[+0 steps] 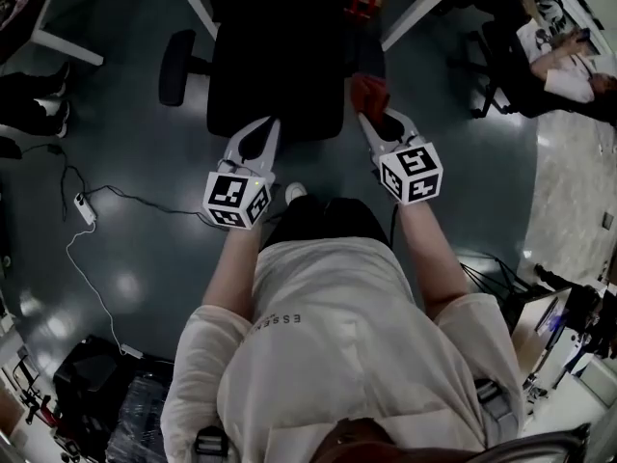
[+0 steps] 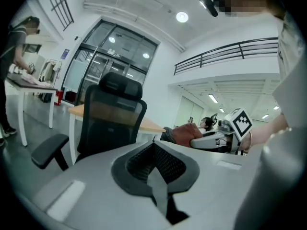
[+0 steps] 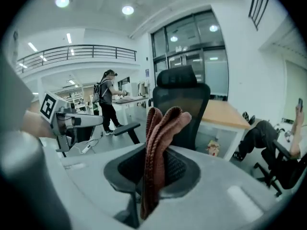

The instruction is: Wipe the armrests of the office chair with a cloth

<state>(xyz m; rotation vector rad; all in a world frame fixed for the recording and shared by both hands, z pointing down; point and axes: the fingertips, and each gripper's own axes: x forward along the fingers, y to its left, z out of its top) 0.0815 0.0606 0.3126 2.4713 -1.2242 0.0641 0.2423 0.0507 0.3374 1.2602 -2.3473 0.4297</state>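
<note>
Office chair (image 1: 275,75) reads as one dark mass in my head view; I cannot separate its right armrest from the seat beside the cloth (image 1: 369,93). In the right gripper view, the right gripper (image 3: 154,163) covers the chair's base.

This is looking like an open-plan office: a mesh chair (image 1: 275,66) is standing by a wood-topped desk (image 3: 225,114), a person (image 3: 106,99) is working at a white table (image 2: 29,83), and glass doors (image 2: 103,66), a railed mezzanine (image 2: 225,54) and ceiling lights (image 2: 182,17) are enclosing the hall.
</note>
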